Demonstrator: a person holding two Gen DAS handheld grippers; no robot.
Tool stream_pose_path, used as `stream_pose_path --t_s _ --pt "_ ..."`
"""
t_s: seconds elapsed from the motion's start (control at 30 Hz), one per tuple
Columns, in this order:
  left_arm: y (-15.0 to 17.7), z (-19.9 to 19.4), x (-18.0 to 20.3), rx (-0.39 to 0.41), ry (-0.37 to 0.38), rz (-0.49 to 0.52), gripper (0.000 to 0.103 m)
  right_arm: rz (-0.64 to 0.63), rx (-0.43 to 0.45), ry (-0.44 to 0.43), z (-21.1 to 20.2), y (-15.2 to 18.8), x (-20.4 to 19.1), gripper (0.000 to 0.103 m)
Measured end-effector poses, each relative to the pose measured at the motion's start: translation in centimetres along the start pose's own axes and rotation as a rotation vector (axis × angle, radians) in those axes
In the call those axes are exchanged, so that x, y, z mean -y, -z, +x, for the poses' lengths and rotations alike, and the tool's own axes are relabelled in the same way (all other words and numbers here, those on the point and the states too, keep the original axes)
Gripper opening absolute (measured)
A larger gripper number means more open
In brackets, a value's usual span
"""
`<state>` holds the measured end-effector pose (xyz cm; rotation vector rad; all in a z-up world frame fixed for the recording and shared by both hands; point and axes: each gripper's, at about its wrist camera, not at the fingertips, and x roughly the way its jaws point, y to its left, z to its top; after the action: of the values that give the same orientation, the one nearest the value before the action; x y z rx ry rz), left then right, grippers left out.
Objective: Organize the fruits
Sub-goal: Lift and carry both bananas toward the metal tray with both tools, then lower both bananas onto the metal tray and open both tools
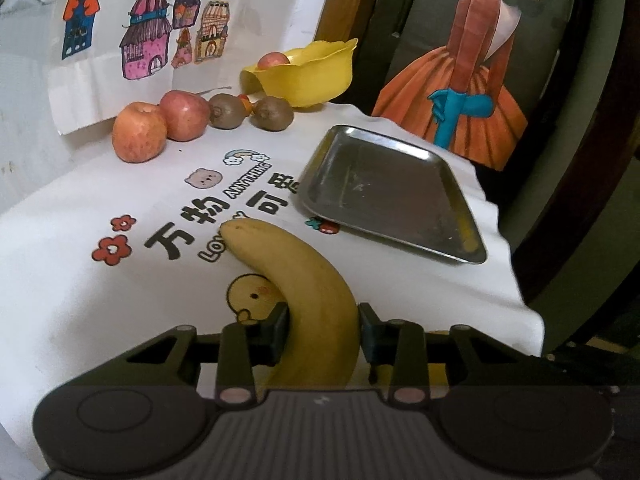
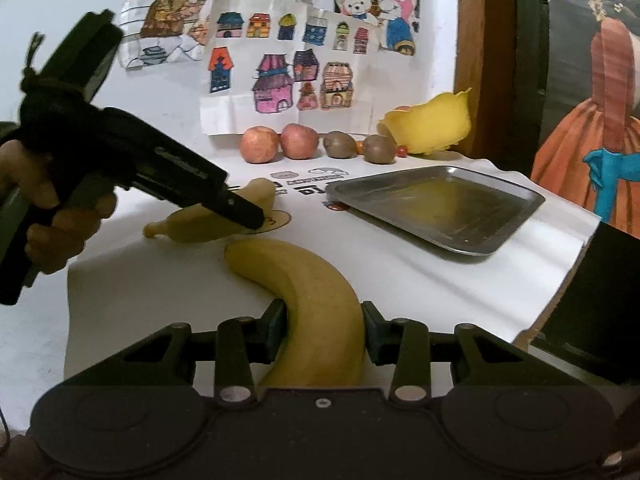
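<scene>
Bananas (image 1: 304, 280) (image 2: 312, 292) sit clamped in my left gripper (image 1: 323, 330) and right gripper (image 2: 323, 330); squeezing harder risks bruising them before the steel tray (image 1: 384, 196).

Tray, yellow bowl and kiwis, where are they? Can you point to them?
Tray (image 1: 384, 196): left wrist view, on its bare metal floor.
Yellow bowl (image 1: 316, 76): left wrist view, on its outer wall.
Kiwis (image 1: 227, 110) (image 1: 274, 113): left wrist view, on the brown skin of each.

Scuffed metal tray (image 1: 384, 196), seemingly plastic bowl (image 1: 308, 76)
</scene>
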<state>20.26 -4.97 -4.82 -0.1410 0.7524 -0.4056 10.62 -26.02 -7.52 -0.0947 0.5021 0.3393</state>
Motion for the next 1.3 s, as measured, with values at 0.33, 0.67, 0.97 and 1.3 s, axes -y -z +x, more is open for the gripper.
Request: stream_pose_path --t_s 0.33,0.67,0.97,1.3 --pt "0.4 -0.5 -0.2 0.037 0.095 -0.083 0.04 0.099 0.007 0.032 0.0 0.3 1.9 0.042" --pt "-0.1 -0.8 -0.2 0.092 0.124 -0.115 0.04 0.161 0.05 0.023 -0.3 0.5 2.9 0.041" --pt "-2.3 -0.7 0.3 0.131 0.108 -0.096 0.04 0.231 0.097 0.003 -0.5 -0.5 4.2 0.041" --pt "-7.4 2.2 2.2 0.188 0.101 -0.032 0.04 0.299 0.137 0.029 1.3 -5.1 9.0 0.041"
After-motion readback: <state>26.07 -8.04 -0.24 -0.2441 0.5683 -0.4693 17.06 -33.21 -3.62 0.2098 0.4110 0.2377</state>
